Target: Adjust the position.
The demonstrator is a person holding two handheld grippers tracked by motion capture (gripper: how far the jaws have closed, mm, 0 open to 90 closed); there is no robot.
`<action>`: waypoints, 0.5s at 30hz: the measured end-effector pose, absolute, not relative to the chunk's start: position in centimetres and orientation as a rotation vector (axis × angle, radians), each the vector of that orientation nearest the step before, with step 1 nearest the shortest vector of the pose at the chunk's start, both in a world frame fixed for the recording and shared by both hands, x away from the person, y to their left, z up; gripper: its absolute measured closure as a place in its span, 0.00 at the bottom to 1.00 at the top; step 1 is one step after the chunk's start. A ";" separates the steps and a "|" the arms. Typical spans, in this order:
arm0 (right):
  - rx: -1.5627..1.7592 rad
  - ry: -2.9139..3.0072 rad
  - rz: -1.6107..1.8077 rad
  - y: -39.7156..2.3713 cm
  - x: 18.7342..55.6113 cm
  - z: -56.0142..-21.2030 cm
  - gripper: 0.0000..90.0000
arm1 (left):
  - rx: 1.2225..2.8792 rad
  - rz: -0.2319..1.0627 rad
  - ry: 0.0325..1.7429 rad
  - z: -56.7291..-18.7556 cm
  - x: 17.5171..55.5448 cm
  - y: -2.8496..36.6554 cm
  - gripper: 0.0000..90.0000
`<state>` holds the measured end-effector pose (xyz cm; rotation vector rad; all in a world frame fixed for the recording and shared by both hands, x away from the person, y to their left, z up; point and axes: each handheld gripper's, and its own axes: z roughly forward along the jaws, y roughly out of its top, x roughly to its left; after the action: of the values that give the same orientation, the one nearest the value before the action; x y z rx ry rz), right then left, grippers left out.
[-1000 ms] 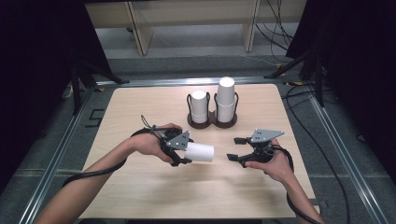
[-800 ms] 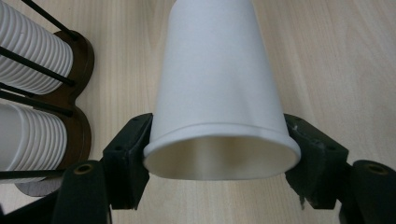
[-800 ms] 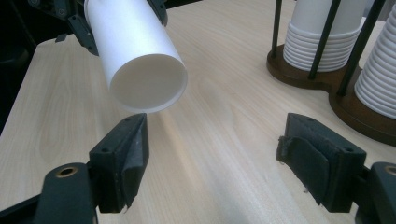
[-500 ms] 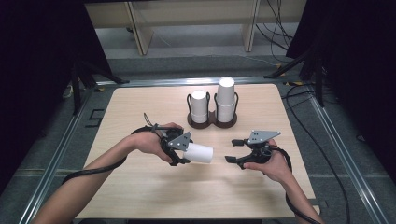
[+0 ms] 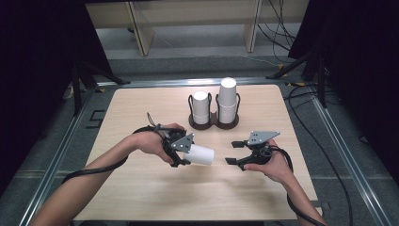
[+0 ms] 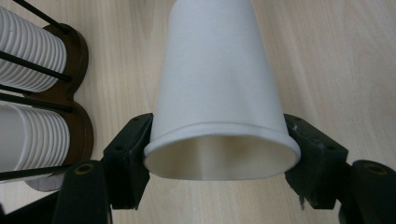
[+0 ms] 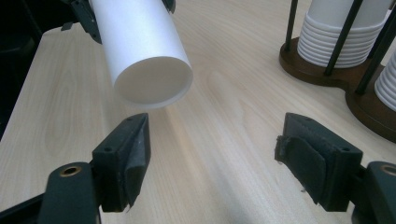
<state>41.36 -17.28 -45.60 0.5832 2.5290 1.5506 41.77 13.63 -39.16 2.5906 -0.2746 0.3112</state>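
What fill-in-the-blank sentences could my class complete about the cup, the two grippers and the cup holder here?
1. The left gripper is shut on a white paper ____.
2. The right gripper has its jaws ____, with nothing between them.
3. The wooden holder carries ____ stacks of cups.
4. The held cup lies on its side above the ____.

Missing words: cup; open; two; table

The table (image 5: 141, 188) is lit brightly and evenly from above while the room around it is left dark, soft shadows are cast, and the high view is slightly blurred.
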 end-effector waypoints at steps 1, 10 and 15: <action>0.588 2.534 1.554 -17.2 41.3 -45.6 0.28 | 2.590 0.308 -0.273 -39.2 41.7 13.6 0.34; 0.572 2.566 1.512 -16.9 41.3 -45.6 0.26 | 2.636 0.314 -0.294 -38.9 41.7 13.1 0.34; 0.558 2.593 1.475 -16.5 41.2 -45.3 0.26 | 2.657 0.315 -0.289 -38.7 41.9 12.9 0.34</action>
<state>41.23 -16.45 -45.34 0.5580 2.5928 1.4745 41.87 12.90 -38.73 2.6569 -0.2887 0.3153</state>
